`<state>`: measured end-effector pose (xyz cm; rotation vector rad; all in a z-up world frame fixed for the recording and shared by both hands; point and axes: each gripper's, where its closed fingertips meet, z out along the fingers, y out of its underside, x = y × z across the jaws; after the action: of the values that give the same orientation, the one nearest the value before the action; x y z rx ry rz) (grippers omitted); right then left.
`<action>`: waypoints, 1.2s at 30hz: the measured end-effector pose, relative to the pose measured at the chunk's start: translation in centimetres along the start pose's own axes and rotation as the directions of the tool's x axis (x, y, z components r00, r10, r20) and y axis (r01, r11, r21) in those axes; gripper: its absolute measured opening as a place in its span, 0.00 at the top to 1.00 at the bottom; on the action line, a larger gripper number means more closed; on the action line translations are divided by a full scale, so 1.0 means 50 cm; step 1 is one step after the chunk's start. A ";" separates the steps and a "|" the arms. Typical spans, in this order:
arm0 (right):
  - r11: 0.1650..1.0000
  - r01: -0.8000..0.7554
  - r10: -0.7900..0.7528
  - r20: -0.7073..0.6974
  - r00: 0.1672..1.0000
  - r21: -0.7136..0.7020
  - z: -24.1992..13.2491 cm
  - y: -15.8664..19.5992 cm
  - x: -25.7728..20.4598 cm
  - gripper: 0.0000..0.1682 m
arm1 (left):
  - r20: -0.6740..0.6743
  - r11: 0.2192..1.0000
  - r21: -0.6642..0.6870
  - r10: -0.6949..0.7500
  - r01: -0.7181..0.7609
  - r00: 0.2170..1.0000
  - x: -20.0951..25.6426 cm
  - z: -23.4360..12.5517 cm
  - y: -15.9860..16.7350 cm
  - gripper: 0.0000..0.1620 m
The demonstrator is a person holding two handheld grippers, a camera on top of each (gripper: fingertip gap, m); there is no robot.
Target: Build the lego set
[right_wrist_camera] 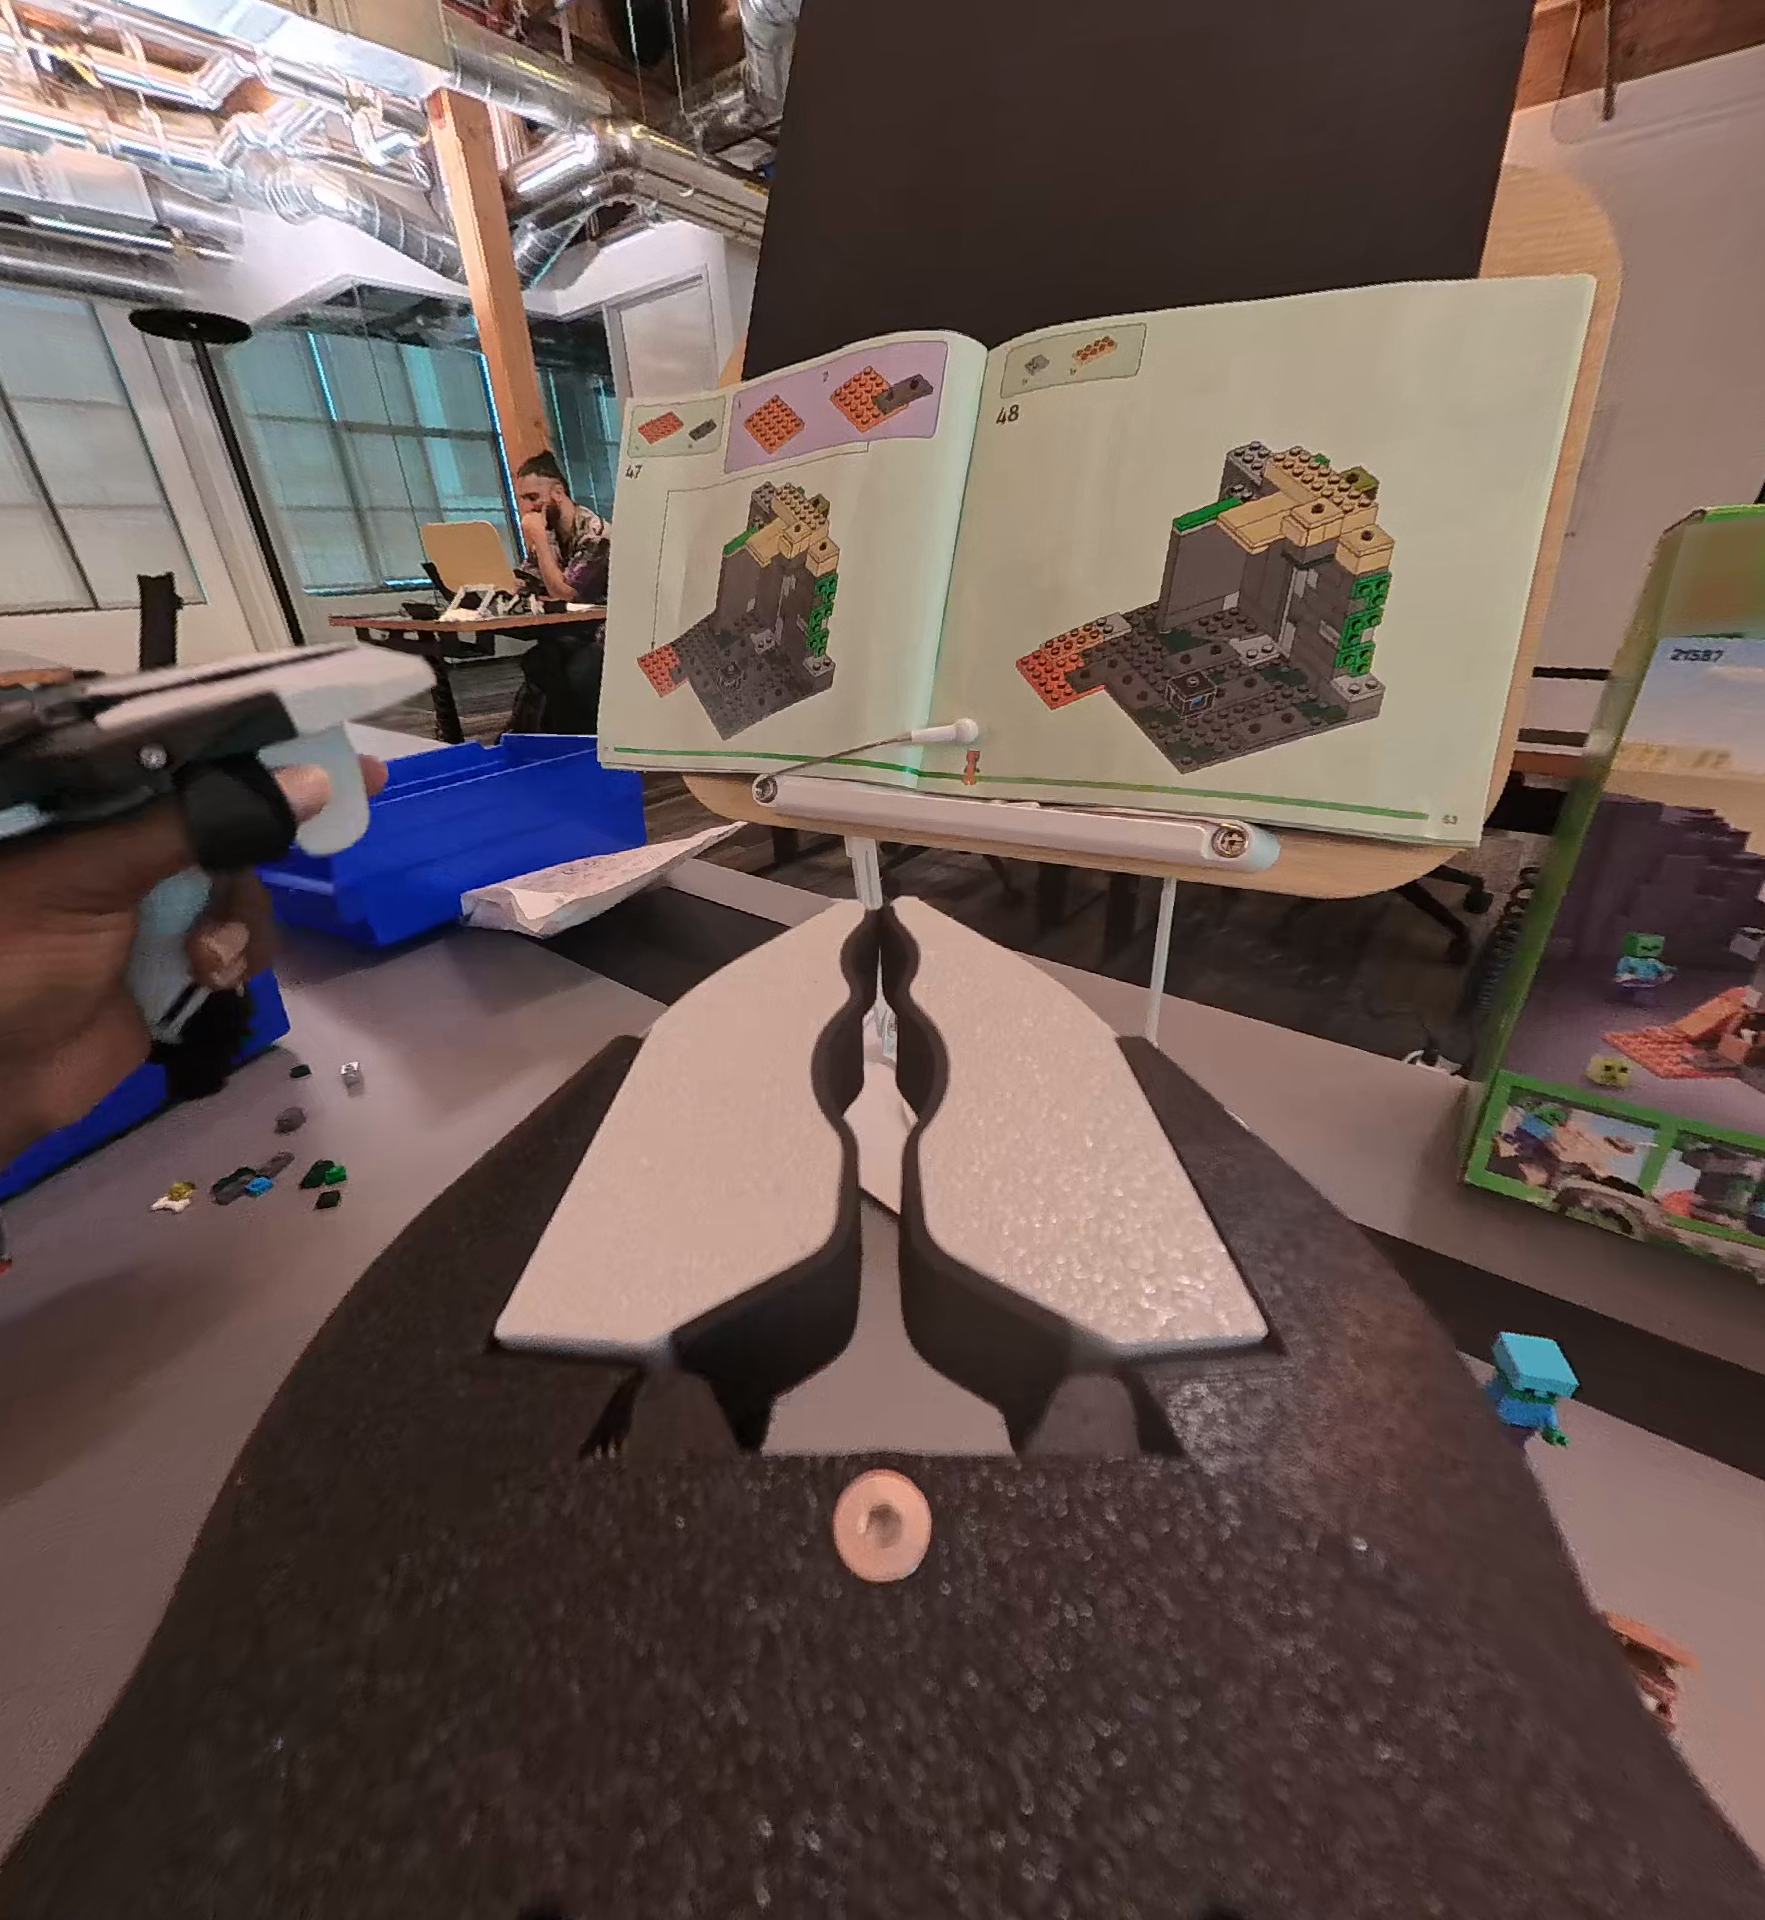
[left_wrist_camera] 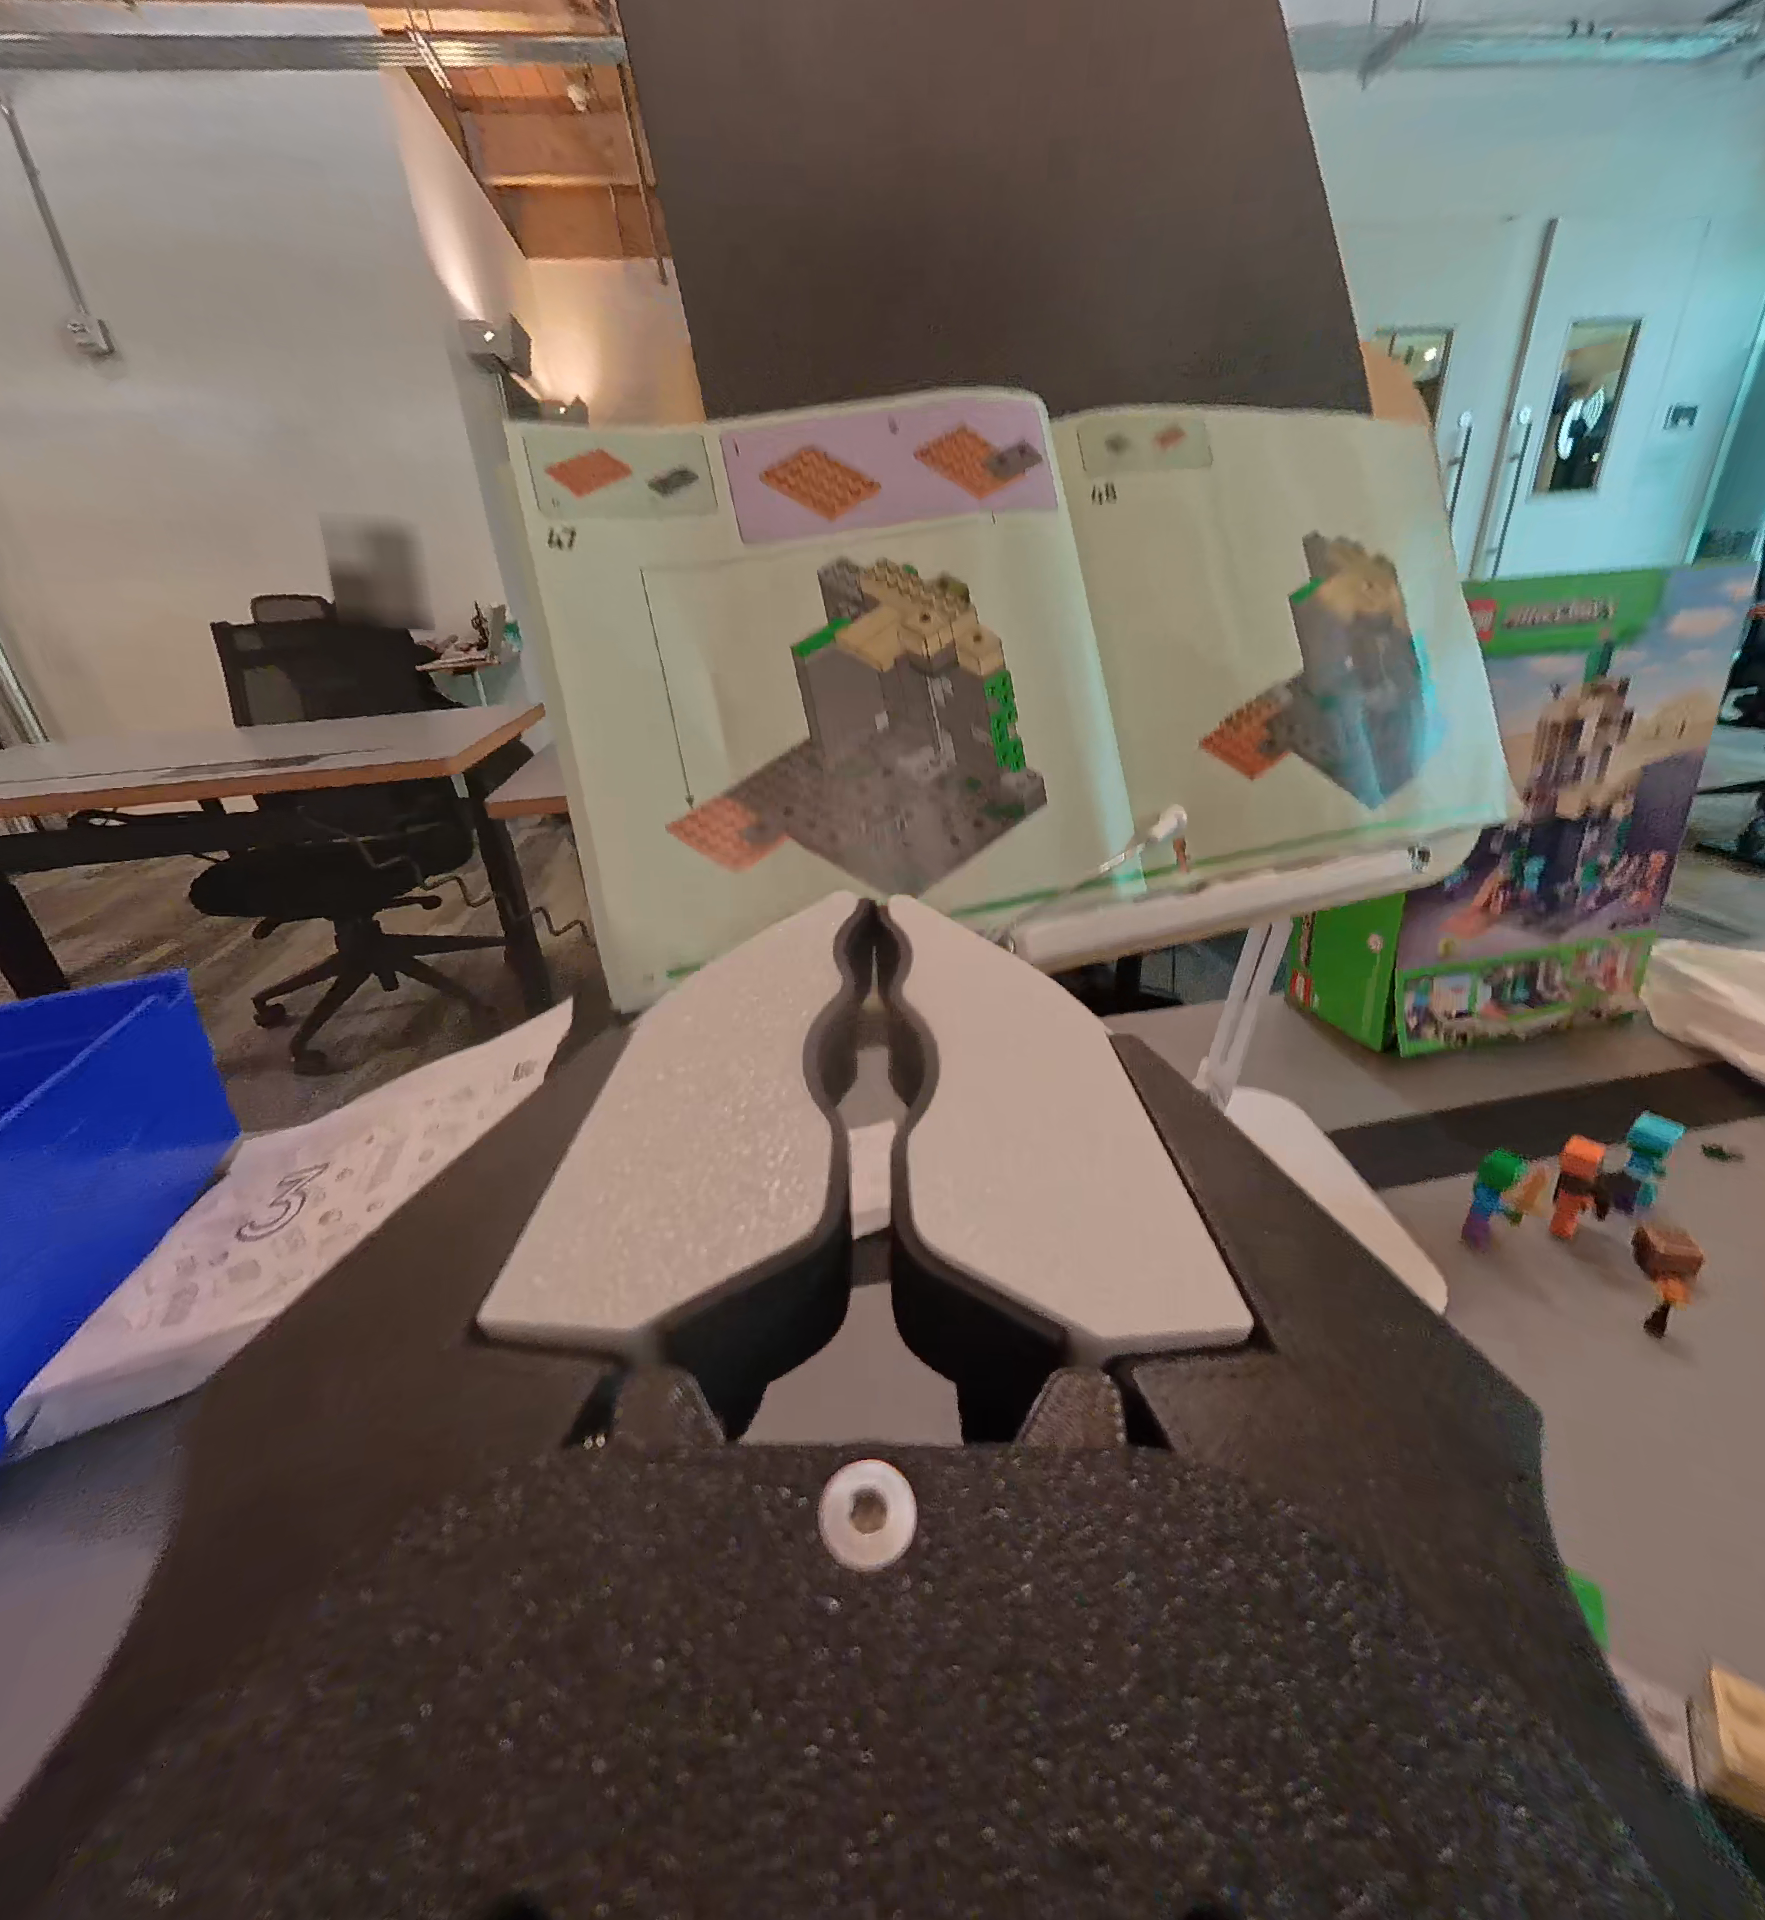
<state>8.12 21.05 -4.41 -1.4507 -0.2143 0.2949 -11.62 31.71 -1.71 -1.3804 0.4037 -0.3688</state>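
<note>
An open instruction booklet (left_wrist_camera: 1003, 665) stands on a wooden stand; it also shows in the right wrist view (right_wrist_camera: 1096, 571). My left gripper (left_wrist_camera: 876, 914) is shut and empty, raised above the grey table and pointing at the booklet. My right gripper (right_wrist_camera: 880, 914) is shut and empty, also facing the booklet. The left gripper, held by a hand, shows from the side at the left of the right wrist view (right_wrist_camera: 234, 717). Several small figures (left_wrist_camera: 1574, 1184) stand on the table at the right. A blue figure (right_wrist_camera: 1530, 1387) stands by my right gripper. Small loose pieces (right_wrist_camera: 265, 1179) lie at the left.
A blue bin (left_wrist_camera: 47, 1174) sits at the left, also in the right wrist view (right_wrist_camera: 473, 831). A printed paper bag (left_wrist_camera: 275, 1236) lies beside it. The green set box (left_wrist_camera: 1543, 831) stands at the right, also in the right wrist view (right_wrist_camera: 1688, 914). A person sits at a far desk (right_wrist_camera: 556, 540). Left tips to right tips: about 25 cm. Between my right fingertips and the blue figure (right_wrist_camera: 1530, 1387) there is roughly 25 cm.
</note>
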 end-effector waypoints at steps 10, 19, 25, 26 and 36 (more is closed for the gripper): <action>0.998 -0.066 0.066 -0.001 0.998 -0.016 -0.004 0.013 0.036 1.00 | 0.059 1.000 0.016 0.018 -0.019 0.998 -0.043 0.072 -0.049 1.00; 0.997 -0.070 0.070 0.009 0.998 -0.017 -0.001 0.012 0.029 1.00 | 0.122 0.992 -0.057 0.121 -0.115 0.985 -0.118 0.181 -0.110 1.00; 0.996 -0.082 0.083 0.030 0.996 -0.035 0.000 0.020 0.026 1.00 | 0.140 0.987 -0.089 0.144 -0.132 0.980 -0.145 0.244 -0.131 1.00; 0.996 -0.075 0.076 0.031 0.997 -0.040 0.000 0.022 0.026 1.00 | 0.143 0.986 -0.096 0.150 -0.137 0.978 -0.149 0.251 -0.131 1.00; 0.994 -0.092 0.093 0.019 0.995 -0.056 -0.001 0.036 0.048 1.00 | 0.163 0.990 -0.099 0.111 -0.096 0.980 -0.149 0.286 -0.127 1.00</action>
<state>10.30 21.97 -6.27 -1.5154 -0.1744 0.3832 -11.36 46.64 7.04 -1.4609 0.3542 -0.1478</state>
